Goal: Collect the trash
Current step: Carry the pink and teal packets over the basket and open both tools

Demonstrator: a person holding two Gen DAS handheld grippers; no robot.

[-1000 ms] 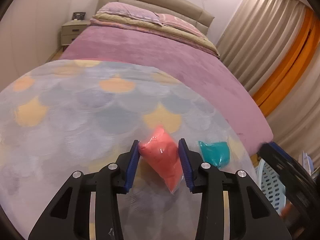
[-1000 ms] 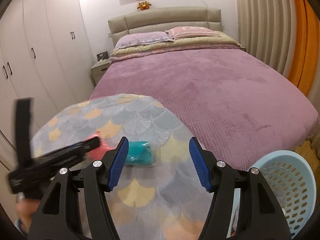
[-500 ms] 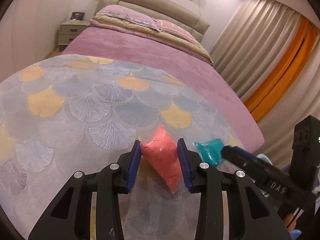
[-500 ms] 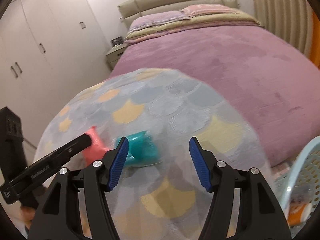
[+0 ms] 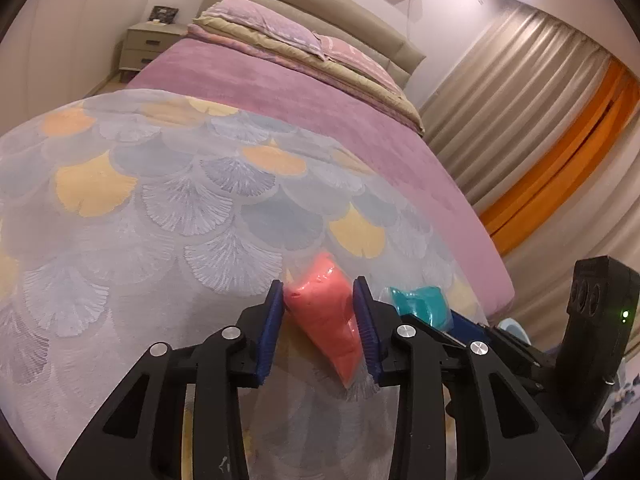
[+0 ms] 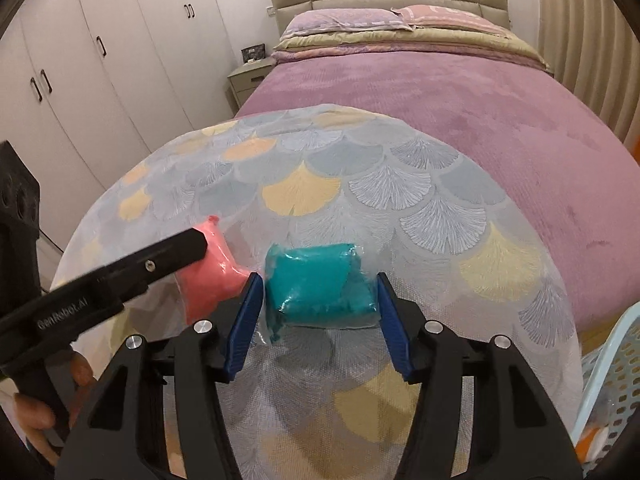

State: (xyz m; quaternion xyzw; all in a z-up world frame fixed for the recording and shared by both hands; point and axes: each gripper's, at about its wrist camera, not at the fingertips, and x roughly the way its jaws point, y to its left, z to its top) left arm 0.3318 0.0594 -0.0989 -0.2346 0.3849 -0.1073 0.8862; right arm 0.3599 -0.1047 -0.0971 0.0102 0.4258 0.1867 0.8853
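Note:
A pink plastic packet (image 5: 325, 312) lies on a round table with a scale-patterned cloth (image 5: 168, 232). My left gripper (image 5: 319, 322) is shut on the pink packet, its blue pads pressing both sides. A teal packet (image 6: 320, 286) lies just right of the pink one (image 6: 212, 268). My right gripper (image 6: 320, 322) is open, with its blue pads on either side of the teal packet, close to it. The teal packet also shows in the left wrist view (image 5: 418, 302), partly behind the right gripper.
A light blue perforated basket (image 6: 608, 392) stands low at the table's right edge, with something orange inside. A bed with a purple cover (image 6: 460, 112) lies behind the table. White wardrobes (image 6: 80, 60) line the left wall. Curtains (image 5: 540, 128) hang at the right.
My right gripper has moved forward and down until its pads straddle the teal packet. My left gripper has closed a little more on the pink packet and stayed in place.

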